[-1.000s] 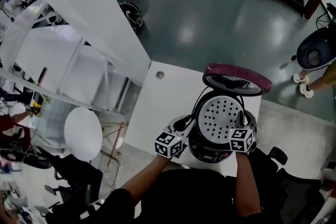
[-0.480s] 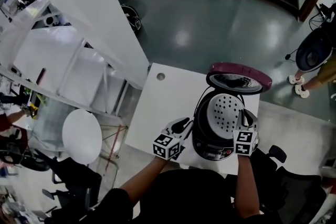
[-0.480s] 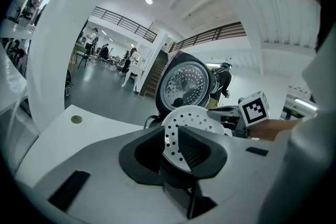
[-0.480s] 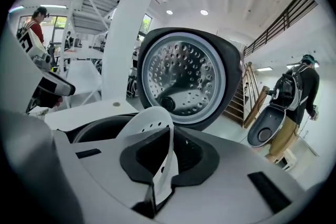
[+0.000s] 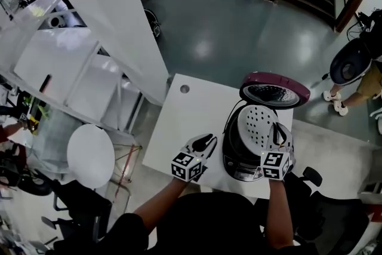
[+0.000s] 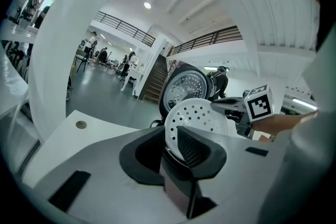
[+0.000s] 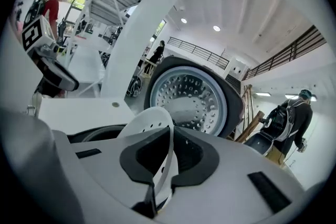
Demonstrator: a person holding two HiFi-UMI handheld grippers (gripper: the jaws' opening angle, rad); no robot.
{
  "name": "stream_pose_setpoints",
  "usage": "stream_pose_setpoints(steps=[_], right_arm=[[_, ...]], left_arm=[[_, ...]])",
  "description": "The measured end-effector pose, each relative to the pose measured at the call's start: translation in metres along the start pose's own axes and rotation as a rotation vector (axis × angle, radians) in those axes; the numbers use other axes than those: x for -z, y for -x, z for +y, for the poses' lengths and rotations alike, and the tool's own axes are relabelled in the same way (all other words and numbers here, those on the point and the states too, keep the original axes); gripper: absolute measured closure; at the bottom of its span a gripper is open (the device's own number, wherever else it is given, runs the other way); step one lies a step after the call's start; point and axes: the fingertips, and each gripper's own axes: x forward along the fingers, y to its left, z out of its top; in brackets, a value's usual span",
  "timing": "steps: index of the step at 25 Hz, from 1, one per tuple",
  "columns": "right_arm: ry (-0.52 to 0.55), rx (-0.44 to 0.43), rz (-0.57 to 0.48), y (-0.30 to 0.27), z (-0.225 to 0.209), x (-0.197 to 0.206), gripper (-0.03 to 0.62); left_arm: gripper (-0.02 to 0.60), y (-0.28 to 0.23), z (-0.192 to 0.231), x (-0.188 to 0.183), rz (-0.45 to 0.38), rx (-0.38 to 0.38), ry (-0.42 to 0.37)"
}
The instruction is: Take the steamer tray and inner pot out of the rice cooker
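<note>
The black rice cooker [image 5: 242,158] stands on the white table [image 5: 179,122] with its maroon lid [image 5: 274,89] up. My right gripper [image 5: 279,132] is shut on the rim of the white perforated steamer tray [image 5: 255,122], its jaws having just closed on it. The tray hangs tilted above the cooker's mouth. In the right gripper view the tray's edge [image 7: 144,119] runs between the jaws of that gripper [image 7: 169,136], with the lid's metal underside [image 7: 189,99] behind. My left gripper [image 5: 206,140] hovers left of the cooker. Its jaws have just been closing, a narrow gap remains, and nothing is between them [image 6: 172,136].
A cable hole [image 5: 184,89] sits near the table's far left corner. A round white stool [image 5: 89,155] stands left of the table. A person [image 5: 358,83] stands on the floor at the right. White shelving [image 5: 89,68] fills the left.
The tray lay flat in the cooker; now it is lifted and tilted in the right gripper. The left gripper has drawn away leftwards from the cooker.
</note>
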Motion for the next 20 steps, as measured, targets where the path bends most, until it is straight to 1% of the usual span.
stream_pose_setpoints(steps=[6, 12, 15, 20], right_arm=[[0.023, 0.011, -0.073, 0.008, 0.014, -0.049, 0.579], [0.029, -0.011, -0.141, 0.013, 0.039, -0.098, 0.579], [0.028, -0.042, -0.169, 0.008, 0.066, -0.121, 0.579], [0.068, -0.140, -0.203, -0.008, 0.122, -0.148, 0.579]], left_arm=[[0.544, 0.021, 0.007, -0.008, -0.038, 0.014, 0.014], [0.569, 0.055, 0.029, -0.015, -0.063, -0.007, 0.023], [0.574, 0.074, 0.050, -0.015, -0.067, -0.025, 0.035], [0.574, 0.103, 0.077, -0.015, -0.114, -0.079, 0.060]])
